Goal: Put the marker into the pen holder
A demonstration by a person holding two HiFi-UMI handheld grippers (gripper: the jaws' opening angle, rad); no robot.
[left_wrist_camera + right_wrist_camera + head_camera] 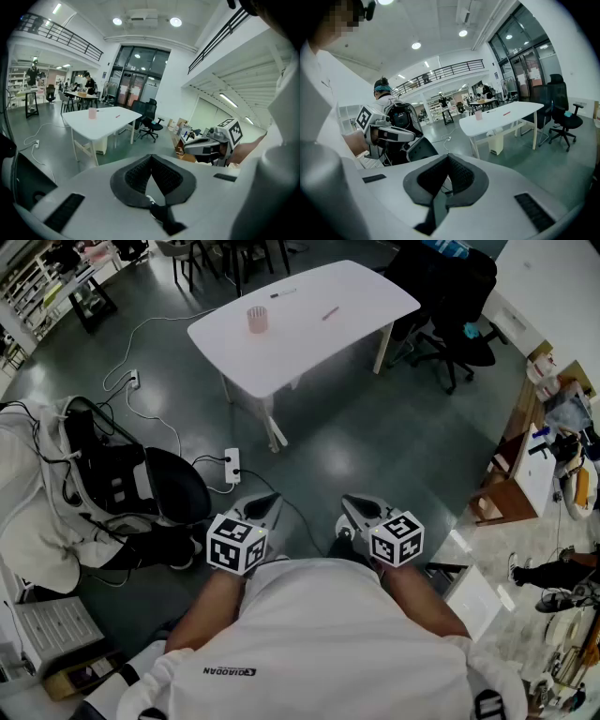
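The pink pen holder (257,319) stands on a white table (309,343) several steps ahead of me. The marker (330,313), pinkish red, lies flat on the tabletop to the holder's right. Both also show far off in the left gripper view (pen holder (92,113), marker (117,116)) and in the right gripper view (pen holder (478,115), marker (506,113)). I hold my left gripper (265,503) and right gripper (354,506) close to my body, side by side above the floor. Each one is shut with nothing between its jaws.
A small dark item (275,295) lies on the table behind the holder. Power strips and cables (231,468) trail over the grey floor between me and the table. A black chair (173,486) with bags stands at my left, and black office chairs (459,334) and a cluttered desk (534,470) at the right.
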